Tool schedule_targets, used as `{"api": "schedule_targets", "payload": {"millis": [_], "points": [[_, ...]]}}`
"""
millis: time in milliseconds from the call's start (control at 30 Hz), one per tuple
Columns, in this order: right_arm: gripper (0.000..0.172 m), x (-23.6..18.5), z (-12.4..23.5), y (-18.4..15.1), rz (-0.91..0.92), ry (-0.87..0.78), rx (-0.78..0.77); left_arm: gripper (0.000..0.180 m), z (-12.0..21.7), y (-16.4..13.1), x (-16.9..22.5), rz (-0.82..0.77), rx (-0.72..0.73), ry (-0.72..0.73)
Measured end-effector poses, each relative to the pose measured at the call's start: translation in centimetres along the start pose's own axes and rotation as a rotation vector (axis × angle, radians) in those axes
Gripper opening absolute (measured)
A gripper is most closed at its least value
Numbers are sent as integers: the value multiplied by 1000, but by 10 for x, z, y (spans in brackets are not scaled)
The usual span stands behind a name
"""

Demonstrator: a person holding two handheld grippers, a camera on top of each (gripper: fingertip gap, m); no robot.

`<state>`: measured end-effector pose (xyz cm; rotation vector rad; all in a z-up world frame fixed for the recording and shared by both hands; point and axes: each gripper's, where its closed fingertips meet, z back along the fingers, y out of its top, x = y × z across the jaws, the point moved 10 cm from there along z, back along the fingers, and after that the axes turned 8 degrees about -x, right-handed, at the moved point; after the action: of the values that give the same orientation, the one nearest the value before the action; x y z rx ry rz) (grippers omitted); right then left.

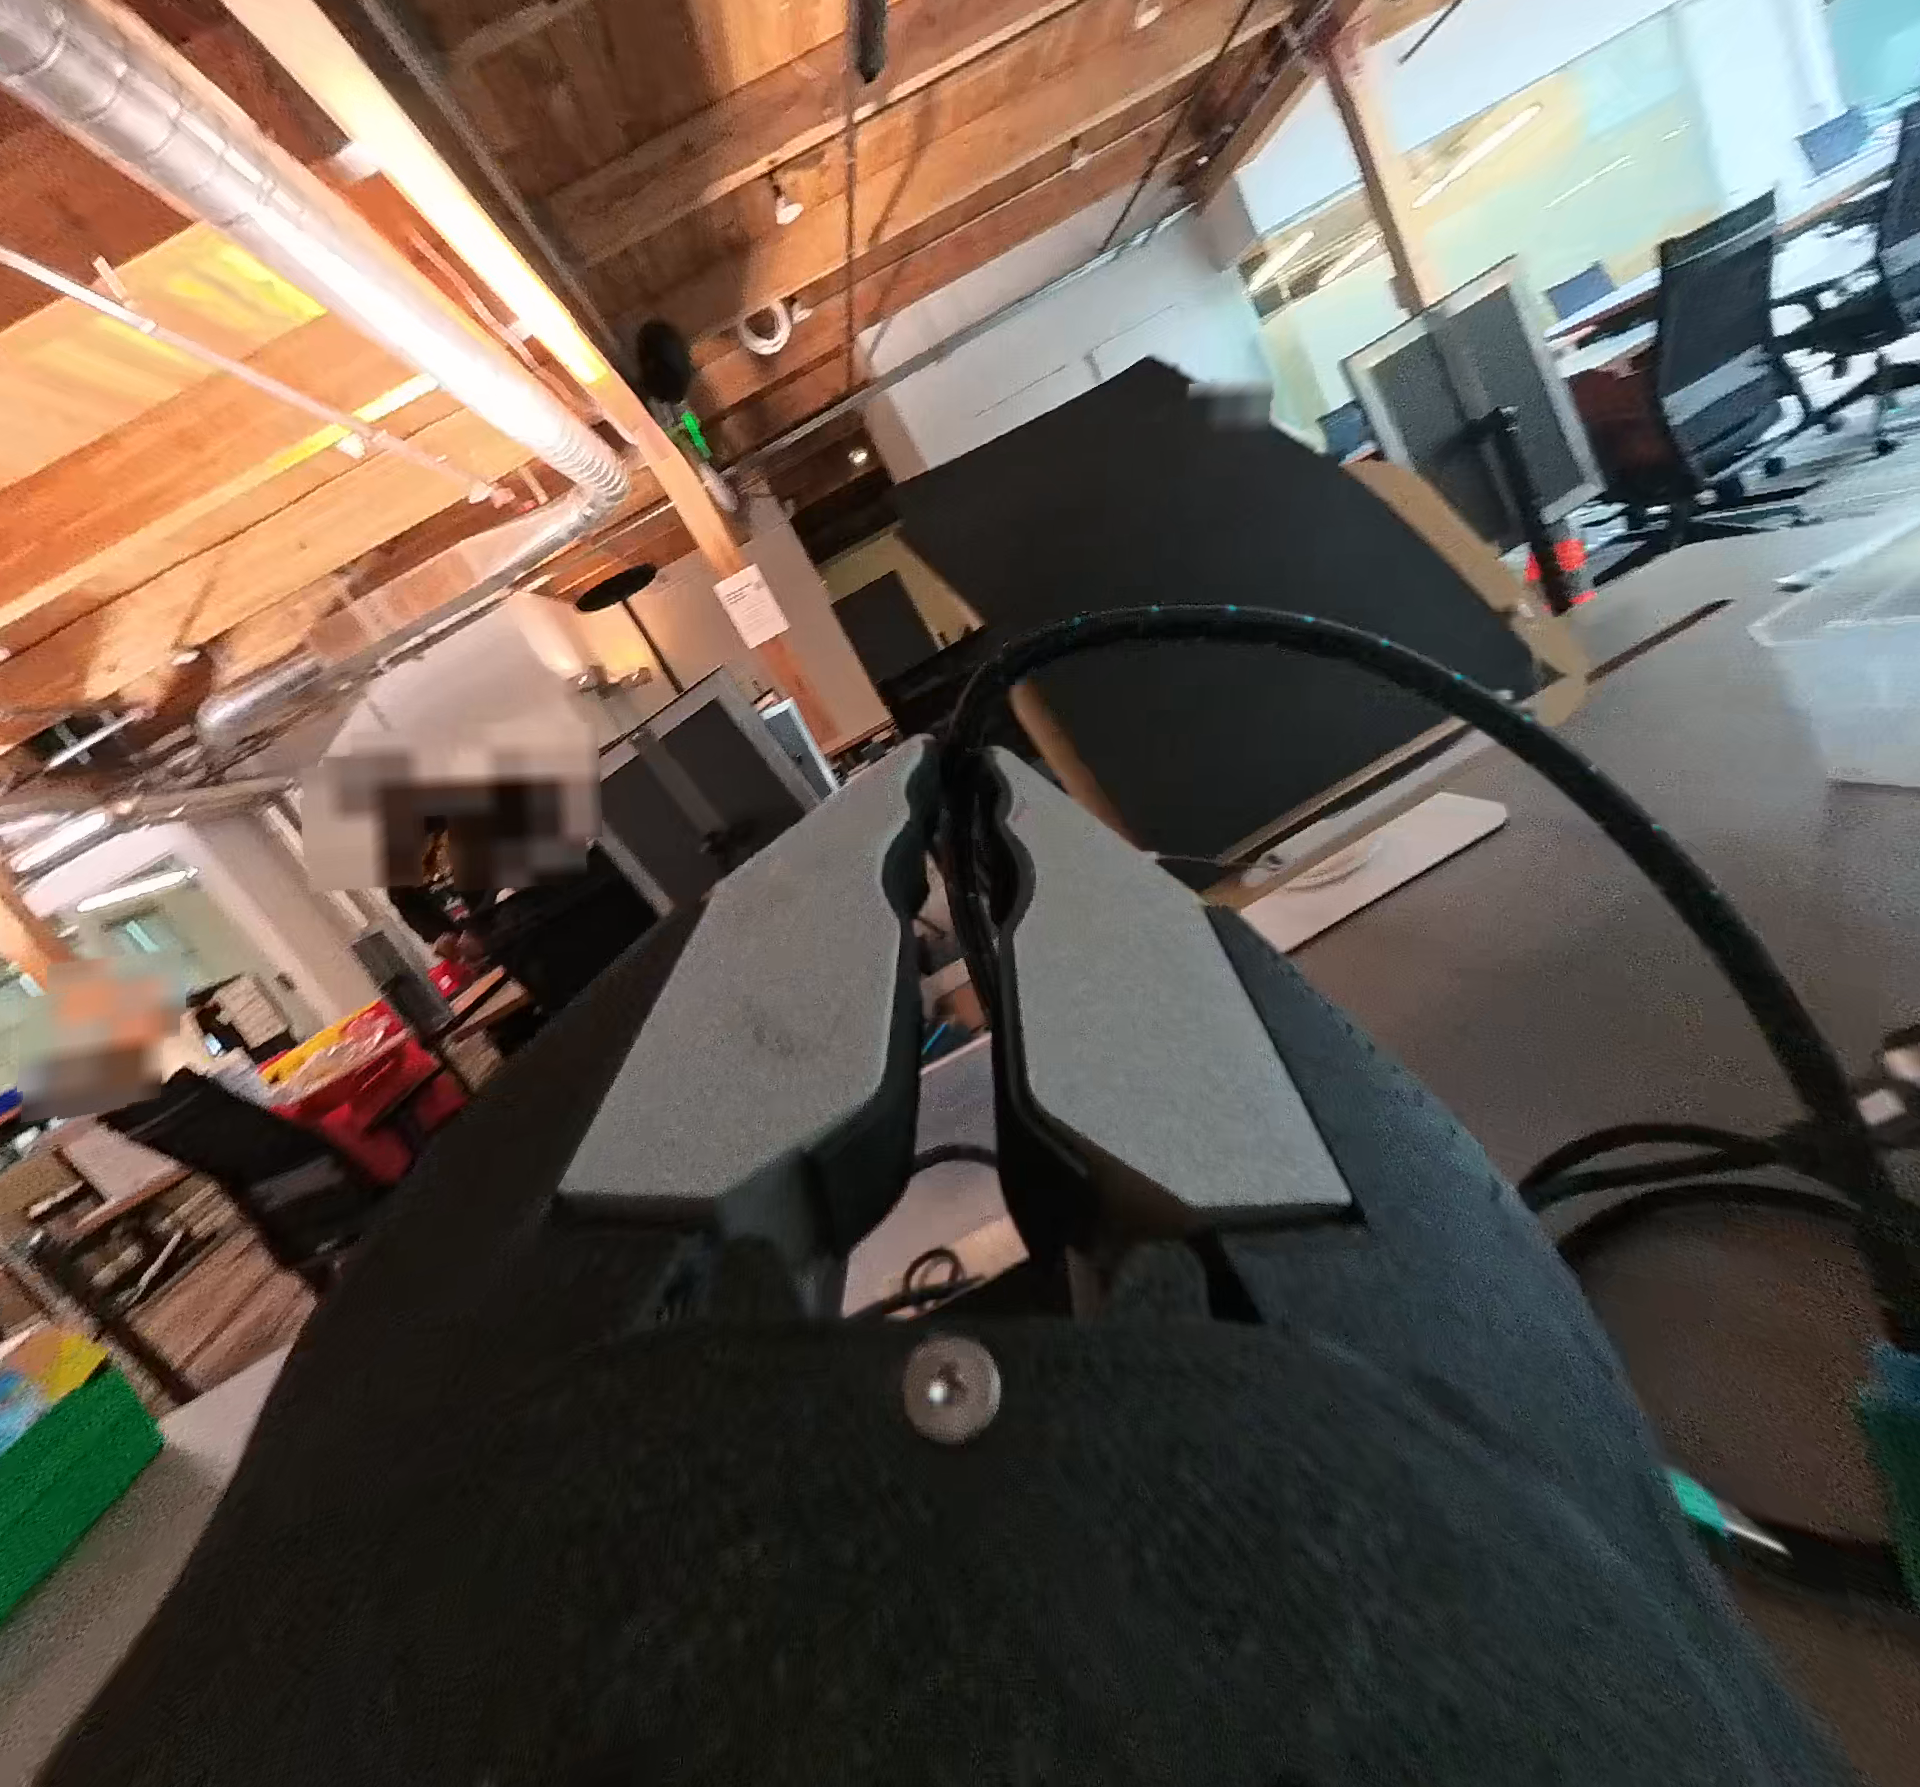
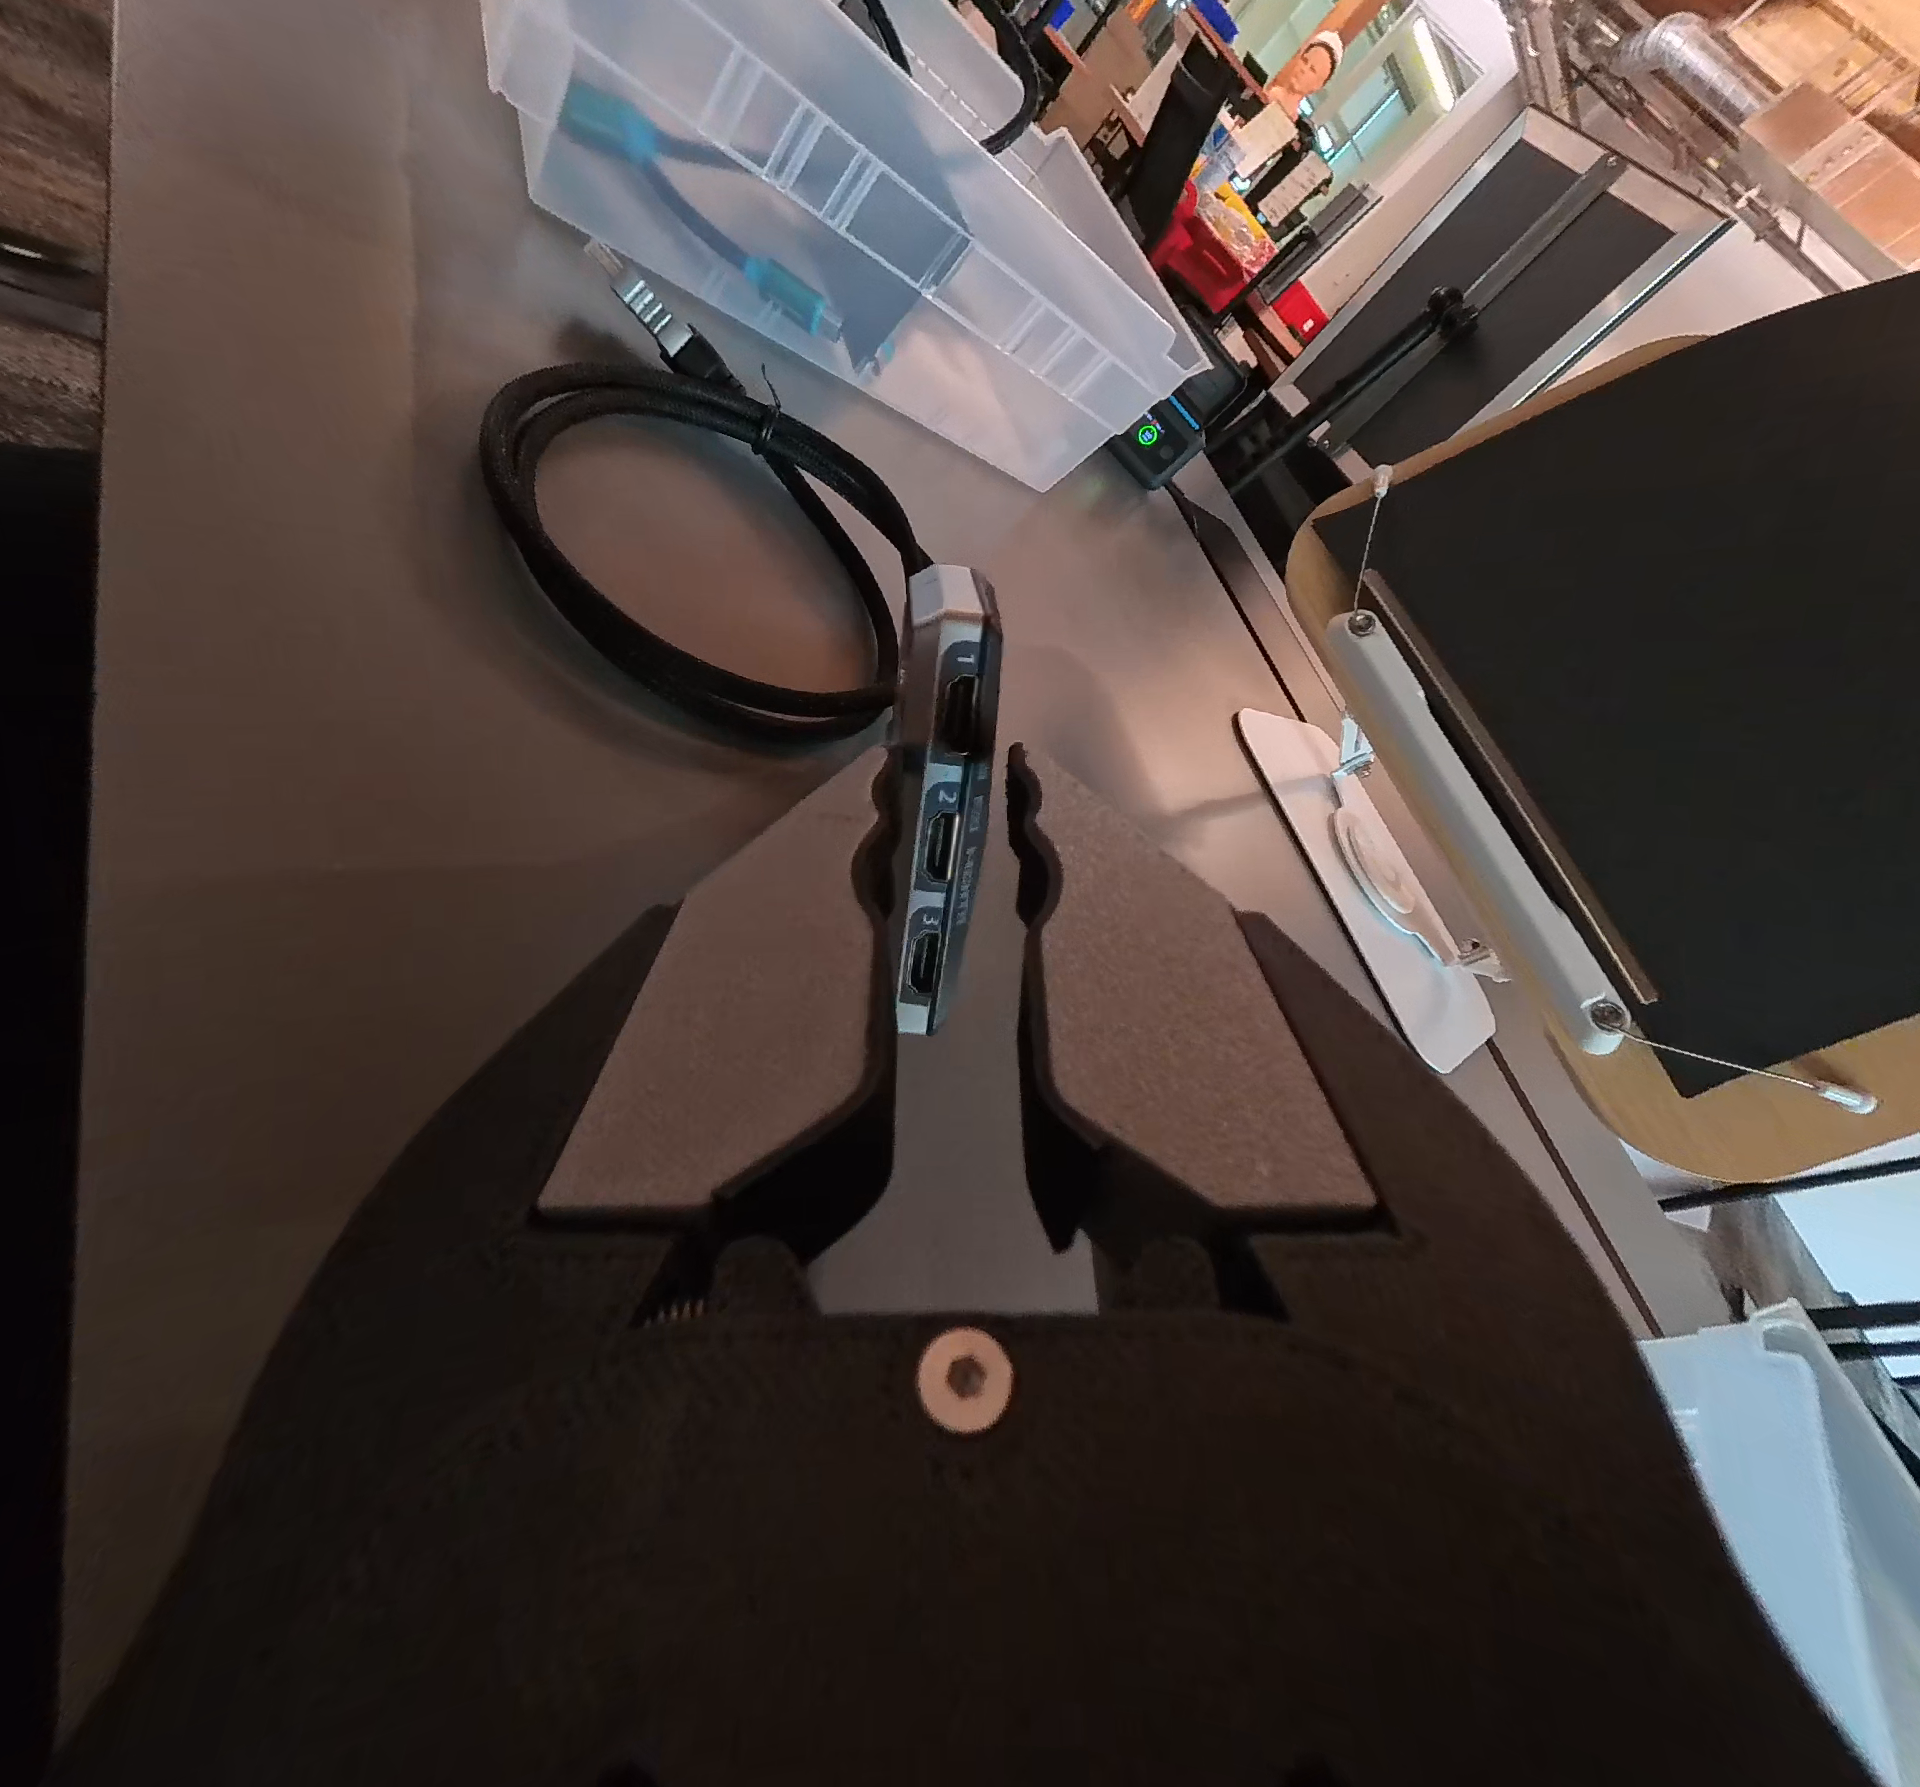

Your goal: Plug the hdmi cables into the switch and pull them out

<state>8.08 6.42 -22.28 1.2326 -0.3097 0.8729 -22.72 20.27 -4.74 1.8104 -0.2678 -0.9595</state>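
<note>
Currently my left gripper (image 1: 961,807) is clamped on the black braided HDMI cable (image 1: 1455,688) for plugging, while my right gripper (image 2: 951,838) braces the slim grey three-port switch (image 2: 940,802) edge-up, ports facing me.
</note>
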Motion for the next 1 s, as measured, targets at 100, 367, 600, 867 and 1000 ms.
{"api": "schedule_targets", "payload": {"millis": [100,367,600,867,1000], "points": [[15,0,1,1,-6,6,14,4,1,10,20,-57,25,-66],[15,6,4,-1,-74,33,44,5,-4,17,52,-193,28,-127],[3,-13,-2,-2,-29,348,29,5,-9,13,52,-176,-2,-122],[6,-13,2,1,-38,347,91,5,-3,17,46,-149,24,-123],[14,-5,7,6,-167,397,165,4,-5,18,53,-170,18,-159]]}}
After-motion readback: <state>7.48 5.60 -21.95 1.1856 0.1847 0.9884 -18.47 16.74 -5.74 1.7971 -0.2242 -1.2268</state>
